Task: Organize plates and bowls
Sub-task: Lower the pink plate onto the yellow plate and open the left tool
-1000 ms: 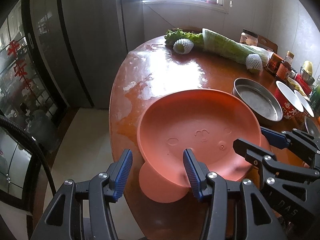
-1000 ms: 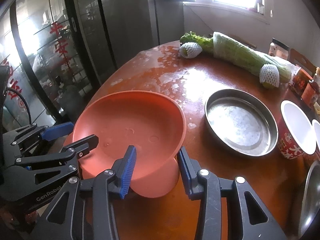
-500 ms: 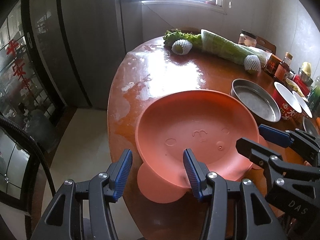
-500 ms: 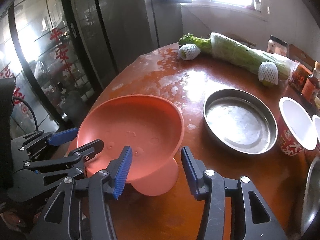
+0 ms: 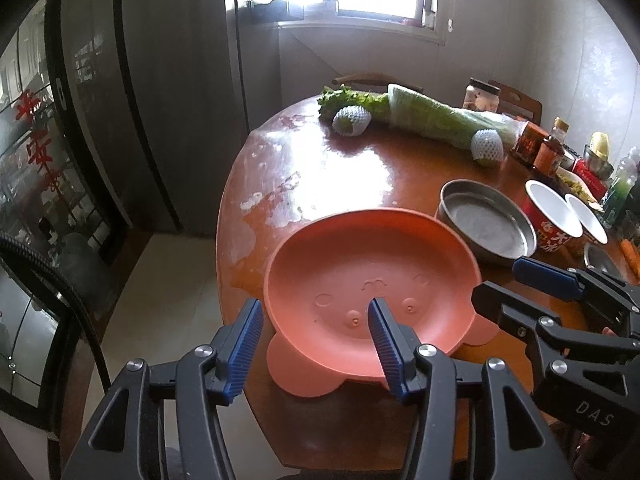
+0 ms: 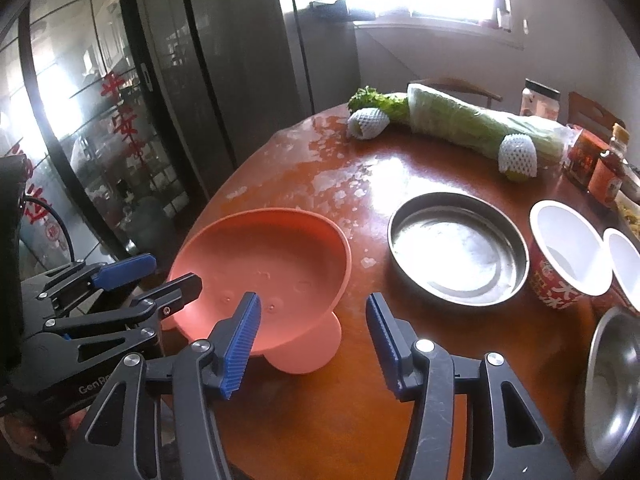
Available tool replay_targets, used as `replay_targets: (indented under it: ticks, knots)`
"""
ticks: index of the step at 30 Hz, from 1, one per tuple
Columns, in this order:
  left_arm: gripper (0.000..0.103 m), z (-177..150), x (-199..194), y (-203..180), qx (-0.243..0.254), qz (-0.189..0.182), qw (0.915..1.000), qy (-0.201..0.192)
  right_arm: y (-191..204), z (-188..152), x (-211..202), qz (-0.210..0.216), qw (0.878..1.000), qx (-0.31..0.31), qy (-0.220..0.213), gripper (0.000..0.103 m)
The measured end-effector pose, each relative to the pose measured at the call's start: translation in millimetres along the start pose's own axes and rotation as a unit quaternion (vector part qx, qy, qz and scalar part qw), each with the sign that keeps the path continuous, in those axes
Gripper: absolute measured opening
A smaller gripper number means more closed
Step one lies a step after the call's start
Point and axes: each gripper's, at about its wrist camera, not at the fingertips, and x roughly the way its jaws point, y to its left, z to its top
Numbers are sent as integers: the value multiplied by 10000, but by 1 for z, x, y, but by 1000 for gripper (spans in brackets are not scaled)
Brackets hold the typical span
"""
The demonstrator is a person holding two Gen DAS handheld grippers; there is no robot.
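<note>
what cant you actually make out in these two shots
- Steel bowl: right wrist view, cut off by the frame edge.
- Jar labels: left wrist view, too small to read.
- Pink bowl near rim: left wrist view, hidden behind the left tool.
- Table near edge: both views, covered by the tools.

You have one salmon-pink plastic bowl with a face on its floor (image 6: pixel 272 276) and one round, shallow stainless-steel pan (image 6: pixel 456 250). You can count two red paper cups with white insides (image 6: pixel 564 254), side by side, and one steel bowl (image 6: pixel 612 384) at the right edge. Two fruits in white foam netting (image 5: pixel 351 120) lie by one long wrapped cabbage (image 5: pixel 436 122). Two black two-finger grippers with blue pads (image 5: pixel 316 344) are in view.
</note>
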Motion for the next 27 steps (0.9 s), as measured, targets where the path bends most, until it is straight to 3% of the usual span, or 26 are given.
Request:
replay_targets:
  ticks: [11, 27]
  knots:
    - [58, 5, -24, -15, 106, -74, 9997, -220, -14, -5, -35, -115, 9994, 193, -264, 57]
    - [59, 16, -45, -72, 581, -379, 9968, -406, -58, -22, -88, -377, 9943, 742, -661, 60]
